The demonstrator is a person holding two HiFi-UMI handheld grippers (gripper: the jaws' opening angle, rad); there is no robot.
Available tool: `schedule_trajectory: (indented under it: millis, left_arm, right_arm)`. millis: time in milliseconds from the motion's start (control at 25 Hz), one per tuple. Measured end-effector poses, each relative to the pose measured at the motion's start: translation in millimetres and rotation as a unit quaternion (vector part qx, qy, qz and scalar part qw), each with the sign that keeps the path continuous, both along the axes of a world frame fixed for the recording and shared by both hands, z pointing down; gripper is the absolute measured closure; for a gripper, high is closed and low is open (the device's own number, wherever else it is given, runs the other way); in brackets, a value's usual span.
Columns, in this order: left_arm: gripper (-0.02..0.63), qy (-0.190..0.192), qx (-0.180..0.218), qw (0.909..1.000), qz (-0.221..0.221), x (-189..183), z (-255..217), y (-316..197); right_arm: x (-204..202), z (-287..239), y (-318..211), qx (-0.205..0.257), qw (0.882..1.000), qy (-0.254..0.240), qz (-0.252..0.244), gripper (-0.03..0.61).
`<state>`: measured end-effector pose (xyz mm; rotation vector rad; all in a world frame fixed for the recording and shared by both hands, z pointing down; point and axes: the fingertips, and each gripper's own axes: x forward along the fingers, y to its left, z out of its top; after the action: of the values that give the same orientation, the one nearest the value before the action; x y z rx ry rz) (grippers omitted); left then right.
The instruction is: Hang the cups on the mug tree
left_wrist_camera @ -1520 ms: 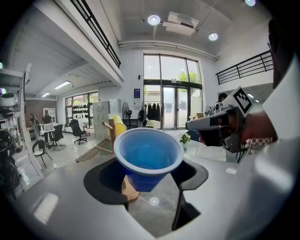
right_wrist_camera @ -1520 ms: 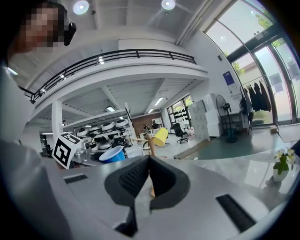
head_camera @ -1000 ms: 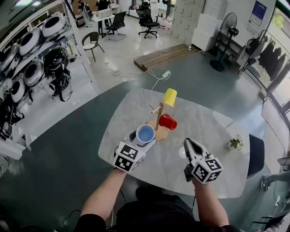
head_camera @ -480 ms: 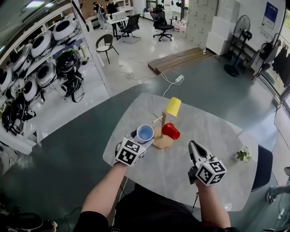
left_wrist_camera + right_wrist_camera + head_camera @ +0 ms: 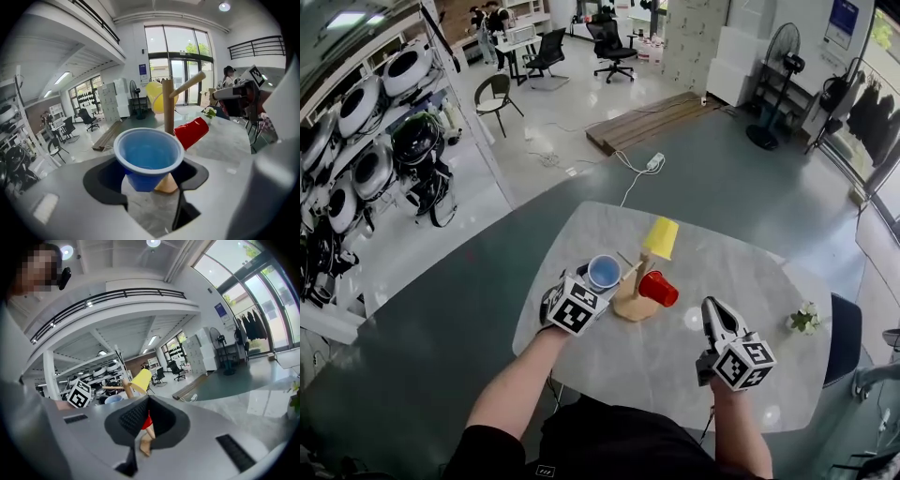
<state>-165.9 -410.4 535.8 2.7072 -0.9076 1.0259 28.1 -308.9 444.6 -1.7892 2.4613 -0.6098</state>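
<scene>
A wooden mug tree (image 5: 635,286) stands on the marble table (image 5: 675,347). A yellow cup (image 5: 661,237) hangs on its top peg and a red cup (image 5: 658,289) on a lower right peg. My left gripper (image 5: 593,284) is shut on a blue cup (image 5: 603,272), mouth up, just left of the tree. In the left gripper view the blue cup (image 5: 147,159) sits between the jaws with the tree's post (image 5: 168,112) and a bare peg (image 5: 187,85) right behind it. My right gripper (image 5: 718,323) is shut and empty, hovering right of the tree.
A small potted plant (image 5: 805,320) sits at the table's right edge. A dark chair (image 5: 843,342) stands beyond that edge. Shelves of round gear (image 5: 366,141) line the left wall. Floor lies around the table.
My left gripper has carried the blue cup a little up and closer to the tree. The right gripper has drifted slightly right and lower, still shut.
</scene>
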Motion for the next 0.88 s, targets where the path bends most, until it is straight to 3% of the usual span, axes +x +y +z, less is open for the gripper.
schedule_trajectory:
  millis: [520,720,880]
  left_arm:
    - [0.316,-0.086,0.004,0.9944,0.062,-1,29,-39]
    - [0.316,-0.12,0.033,0.9891,0.078,3,29,-46]
    - [0.314,-0.159,0.073,0.9795,0.099,10,25,-44]
  right_arm:
    - [0,10,-2,-0.02,0.999,0.009,0.038,0.566]
    - [-3,13,-3,-0.02,0.999,0.01,0.037,0.566]
    - [0,15,-2,-0.021,0.999,0.006,0.036,0.566]
